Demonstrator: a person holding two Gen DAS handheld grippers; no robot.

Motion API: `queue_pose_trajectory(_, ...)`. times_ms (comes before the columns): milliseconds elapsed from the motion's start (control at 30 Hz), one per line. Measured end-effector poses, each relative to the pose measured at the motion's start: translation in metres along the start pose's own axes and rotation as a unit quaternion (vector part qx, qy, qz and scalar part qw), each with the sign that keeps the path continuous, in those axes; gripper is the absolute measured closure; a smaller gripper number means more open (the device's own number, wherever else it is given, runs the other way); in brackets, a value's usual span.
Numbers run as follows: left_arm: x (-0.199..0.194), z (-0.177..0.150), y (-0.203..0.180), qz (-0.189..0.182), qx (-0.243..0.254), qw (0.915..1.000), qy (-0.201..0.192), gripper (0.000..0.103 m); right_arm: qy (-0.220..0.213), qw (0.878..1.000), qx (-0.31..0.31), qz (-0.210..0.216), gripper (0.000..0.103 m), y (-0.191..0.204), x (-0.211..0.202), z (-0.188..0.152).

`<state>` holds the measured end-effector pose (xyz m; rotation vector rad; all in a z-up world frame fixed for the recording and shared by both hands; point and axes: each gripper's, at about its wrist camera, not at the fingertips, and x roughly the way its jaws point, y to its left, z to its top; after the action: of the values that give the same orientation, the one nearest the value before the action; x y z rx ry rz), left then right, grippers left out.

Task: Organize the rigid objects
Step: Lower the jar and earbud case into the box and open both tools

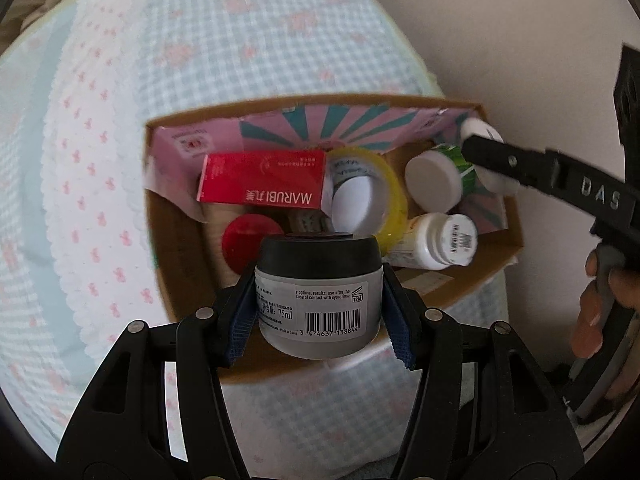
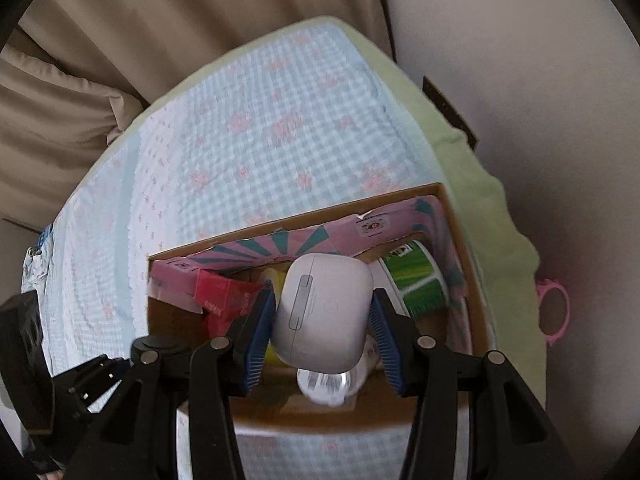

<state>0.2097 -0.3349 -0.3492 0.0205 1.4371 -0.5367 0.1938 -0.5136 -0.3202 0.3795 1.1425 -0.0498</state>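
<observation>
My left gripper (image 1: 320,308) is shut on a frosted grey jar with a black lid (image 1: 318,292) and holds it over the near edge of an open cardboard box (image 1: 180,280). My right gripper (image 2: 322,316) is shut on a white earbud case (image 2: 322,312) over the same box (image 2: 478,320). In the left wrist view the right gripper (image 1: 486,160) reaches into the box's far right corner. Inside lie a red carton (image 1: 264,178), a yellow tape roll (image 1: 368,196), a red cap (image 1: 250,246), a white-lidded green jar (image 1: 434,178) and a white bottle (image 1: 436,246).
The box sits on a bed with a blue gingham cover with pink flowers (image 1: 240,60). A pale wall (image 1: 500,20) is to the right, beige curtains (image 2: 120,40) lie beyond the bed. A pink ring-shaped object (image 2: 554,308) hangs at the bed's right side.
</observation>
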Motion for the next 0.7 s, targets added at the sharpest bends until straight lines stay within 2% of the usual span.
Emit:
queue_pose_trajectory(200, 0.032, 0.001, -0.005, 0.013, 0.02, 0.9991, 0.036, 0.05, 0.025, 1.0, -0.011, 0.005, 0.058, -0.007, 0.032, 0.012)
queue_pose_trajectory(600, 0.046, -0.004, -0.019, 0.064, 0.085, 0.9923, 0.063, 0.05, 0.06, 0.998, 0.008, 0.029, 0.058, -0.011, 0.061, 0.024)
queue_pose_trajectory(633, 0.047, -0.005, -0.021, 0.073, 0.087, 0.9912, 0.068, 0.045, 0.065, 0.997, 0.013, 0.03, 0.057, -0.011, 0.064, 0.025)
queue_pose_trajectory(667, 0.047, -0.005, -0.022, 0.076, 0.091, 0.9902, 0.073, 0.017, 0.068, 0.997, 0.015, 0.026, 0.055, -0.011, 0.065, 0.026)
queue_pose_trajectory(700, 0.046, -0.006, -0.023, 0.077, 0.093, 0.99, 0.073, 0.0, 0.068, 0.997, 0.018, 0.017, 0.05, -0.011, 0.065, 0.026)
